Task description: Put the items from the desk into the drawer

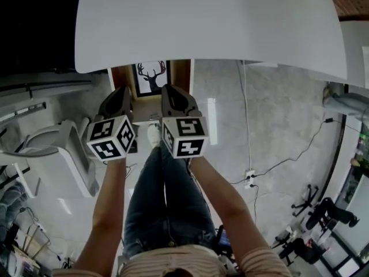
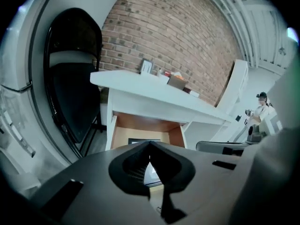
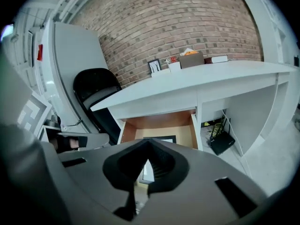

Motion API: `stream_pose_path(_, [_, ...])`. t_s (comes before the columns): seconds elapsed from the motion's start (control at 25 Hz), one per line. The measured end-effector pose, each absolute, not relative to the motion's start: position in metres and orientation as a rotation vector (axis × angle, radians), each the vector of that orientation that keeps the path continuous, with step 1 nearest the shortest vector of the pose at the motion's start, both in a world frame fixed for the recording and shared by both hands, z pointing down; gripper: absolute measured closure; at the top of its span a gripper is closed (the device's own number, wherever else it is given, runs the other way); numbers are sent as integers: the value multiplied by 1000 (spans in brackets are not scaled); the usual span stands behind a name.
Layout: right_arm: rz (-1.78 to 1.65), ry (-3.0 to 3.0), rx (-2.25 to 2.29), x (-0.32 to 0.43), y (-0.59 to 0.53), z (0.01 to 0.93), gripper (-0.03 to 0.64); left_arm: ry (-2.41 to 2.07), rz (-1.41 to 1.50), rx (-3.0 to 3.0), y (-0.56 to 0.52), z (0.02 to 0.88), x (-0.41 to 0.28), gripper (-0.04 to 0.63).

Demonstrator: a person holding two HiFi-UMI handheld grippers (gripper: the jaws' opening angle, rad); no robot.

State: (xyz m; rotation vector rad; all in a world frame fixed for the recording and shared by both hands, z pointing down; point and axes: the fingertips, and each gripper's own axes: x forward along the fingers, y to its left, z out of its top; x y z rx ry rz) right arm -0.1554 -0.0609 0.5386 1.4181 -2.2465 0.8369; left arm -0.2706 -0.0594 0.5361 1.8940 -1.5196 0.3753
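Observation:
From above, the white desk (image 1: 207, 22) has its wooden drawer (image 1: 180, 74) pulled open, and a framed deer picture (image 1: 151, 77) lies inside. My left gripper (image 1: 123, 92) and right gripper (image 1: 173, 91) hang side by side in front of the drawer, both shut with nothing between the jaws. In the right gripper view the desk's far edge carries a small photo frame (image 3: 154, 65), a white box (image 3: 174, 65), a cardboard box (image 3: 191, 59) and a dark book (image 3: 216, 59). The left gripper view shows the same photo frame (image 2: 146, 66) and cardboard box (image 2: 176, 82).
A black folding chair (image 3: 96, 95) stands left of the desk against a brick wall (image 3: 168, 27). A black router (image 3: 220, 142) with cables sits on the floor under the desk. A white chair (image 1: 63, 154) is at my left. My legs are below the grippers.

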Motion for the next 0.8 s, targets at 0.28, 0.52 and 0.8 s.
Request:
stream_pose_path(0.28, [782,-2377,1358,-161,-25,469,601,-1523,291,2005,-32,463,-272,586])
stream_pose_path(0.52, [660,-2475,1340,-164,-6,414,601,-1545,236,2083,-15,414,-274,586])
stream_pose_path(0.8, [649,-2543,1368,-155,16,371,601,-1549,189,2146,10,373,-279,586])
